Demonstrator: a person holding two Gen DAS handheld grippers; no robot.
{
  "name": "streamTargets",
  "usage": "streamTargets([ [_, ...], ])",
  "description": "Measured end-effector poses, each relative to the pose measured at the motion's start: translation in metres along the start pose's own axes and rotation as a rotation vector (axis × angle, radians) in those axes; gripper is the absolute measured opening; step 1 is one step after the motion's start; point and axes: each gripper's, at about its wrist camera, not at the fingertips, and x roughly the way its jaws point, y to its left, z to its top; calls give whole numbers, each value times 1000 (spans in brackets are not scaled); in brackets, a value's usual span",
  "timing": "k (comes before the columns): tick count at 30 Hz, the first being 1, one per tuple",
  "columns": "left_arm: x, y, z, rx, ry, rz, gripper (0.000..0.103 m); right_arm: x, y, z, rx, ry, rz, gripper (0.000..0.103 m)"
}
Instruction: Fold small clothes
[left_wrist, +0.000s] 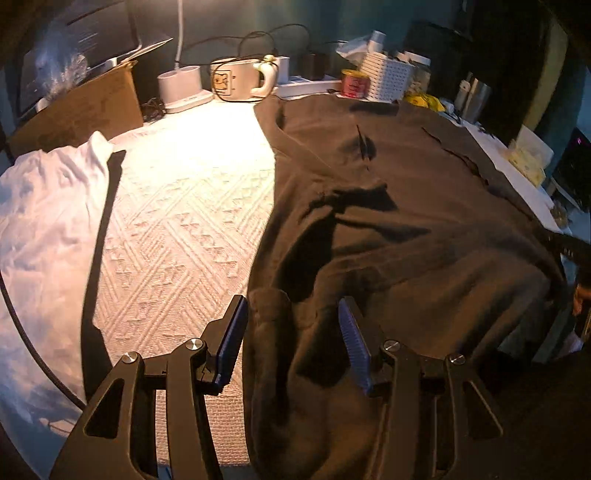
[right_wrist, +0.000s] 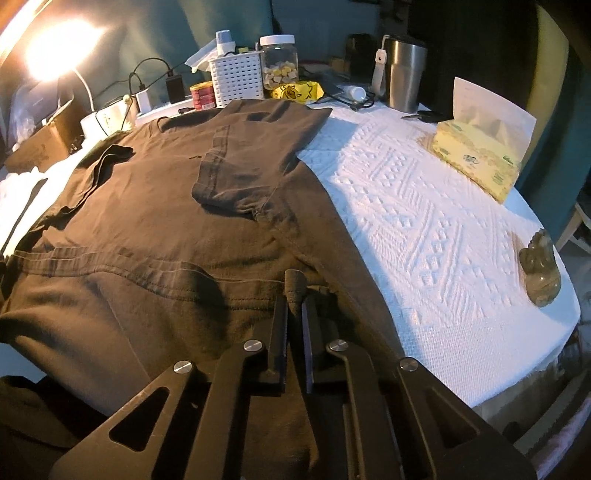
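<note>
The right gripper (right_wrist: 294, 317) is angling down at the near edge of the dark brown cotton T-shirt (right_wrist: 155, 206), its black jaws pinching a small fold of the shirt's hem between them. The left gripper (left_wrist: 293, 332) is also tilting downward over the shirt's left edge, its blue-padded jaws standing partly apart with a bunched ridge of fabric between them; whether the pads are pressing it cannot be told.

The shirt is lying spread on the white textured tablecloth (right_wrist: 424, 236), one sleeve folded inward across the chest. A crumpled white garment (left_wrist: 44, 229) is lying left of it. Behind are standing a white perforated basket (right_wrist: 236, 79), a clear snack jar (right_wrist: 279, 62), a steel tumbler (right_wrist: 404, 74) and a yellow tissue box (right_wrist: 476, 158).

The shirt's long axis is running away from the grippers, with the neck at the far end.
</note>
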Motion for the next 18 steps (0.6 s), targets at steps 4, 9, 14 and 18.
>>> streamTargets([
  [4, 4, -1, -5, 38, -3, 18, 23, -1, 2, 0, 8, 3, -5, 8],
  [9, 1, -5, -6, 79, -26, 45, 6, -5, 0, 2, 21, -3, -5, 7],
  [14, -5, -4, -2, 101, -86, 105, 5, -17, -8, 7, 39, -45, -10, 6],
  [18, -11, -6, 2, 94, -118, 81, 4, -27, -11, 12, 33, -70, -16, 6],
])
